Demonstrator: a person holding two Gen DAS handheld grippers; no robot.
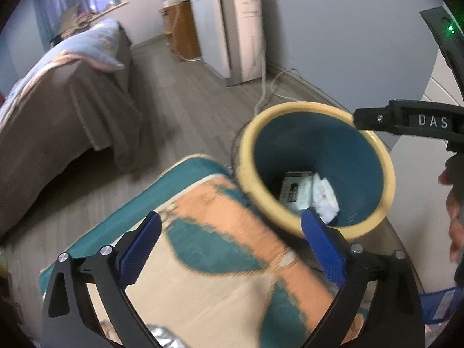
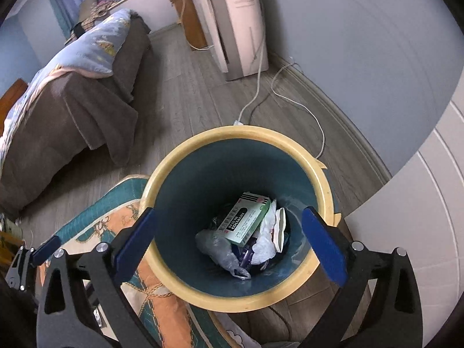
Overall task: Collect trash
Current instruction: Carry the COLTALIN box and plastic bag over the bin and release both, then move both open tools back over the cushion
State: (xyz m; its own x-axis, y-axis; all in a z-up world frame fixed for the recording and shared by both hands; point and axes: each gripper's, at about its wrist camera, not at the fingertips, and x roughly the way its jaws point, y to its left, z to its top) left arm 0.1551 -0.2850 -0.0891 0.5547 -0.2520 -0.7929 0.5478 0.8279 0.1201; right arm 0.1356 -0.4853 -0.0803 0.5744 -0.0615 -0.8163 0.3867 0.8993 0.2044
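Note:
A round bin with a yellow rim (image 2: 324, 191) and teal inside stands on the floor beside a patterned rug. In it lie a green and white medicine box (image 2: 246, 220), a crumpled white tissue (image 2: 265, 242) and a clear plastic bag (image 2: 220, 249). My right gripper (image 2: 229, 229) is open and empty, right above the bin's mouth. My left gripper (image 1: 229, 235) is open and empty over the rug, left of the bin (image 1: 385, 174). The box (image 1: 295, 190) and tissue (image 1: 326, 197) show in the left wrist view too.
A teal, orange and cream rug (image 1: 203, 232) lies left of the bin. A bed with brown cover (image 2: 72, 110) stands at left. A white appliance (image 2: 240, 23) stands by the wall, its cables (image 2: 290, 95) on the wood floor. A white door (image 2: 420, 208) is at right.

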